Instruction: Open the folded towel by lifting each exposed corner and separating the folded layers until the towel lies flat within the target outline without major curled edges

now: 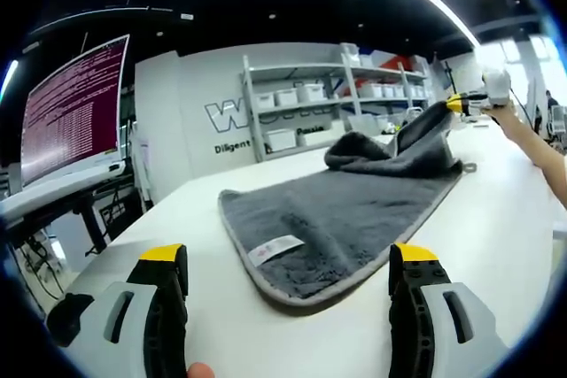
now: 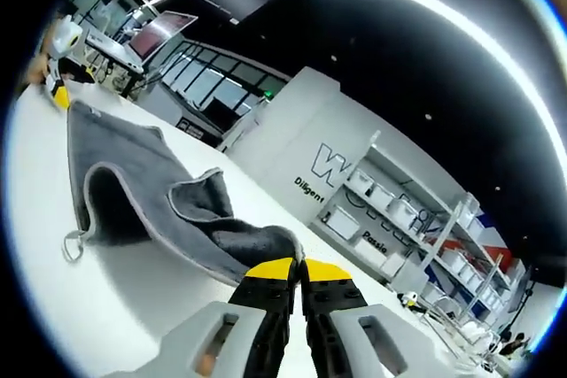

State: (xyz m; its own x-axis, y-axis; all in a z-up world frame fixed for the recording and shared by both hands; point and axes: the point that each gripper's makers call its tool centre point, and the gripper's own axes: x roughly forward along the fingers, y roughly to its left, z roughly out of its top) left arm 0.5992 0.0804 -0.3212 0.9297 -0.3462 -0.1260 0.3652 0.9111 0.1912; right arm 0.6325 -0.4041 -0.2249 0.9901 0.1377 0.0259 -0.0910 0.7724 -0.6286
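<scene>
- Grey and fluffy, the towel [image 1: 341, 219] lay on the white bench [image 1: 505, 227], with its near part spread flat.
- A small white label [image 1: 275, 249] sat on the towel near its rounded front edge.
- In the left gripper view, the left claw [image 1: 288, 282] was wide open, with its two yellow-tipped jaws far apart and nothing between them. It was low over the bench, just in front of the towel's near edge.
- The far end of the towel was lifted off the bench and bunched into a hump.
- The right claw [image 1: 462, 104] showed at that far end, up off the bench, pinching the raised towel corner.
- In the right gripper view, the right claw [image 2: 298, 273] had its jaws pressed together on a fold of the towel [image 2: 151, 192].
- A small loop [image 2: 73, 245] hung from the towel's edge and lay on the bench [image 2: 53, 307].
- Shelves [image 1: 323, 104] with white boxes stood by the far wall, and a screen [image 1: 75, 108] was at the left.
</scene>
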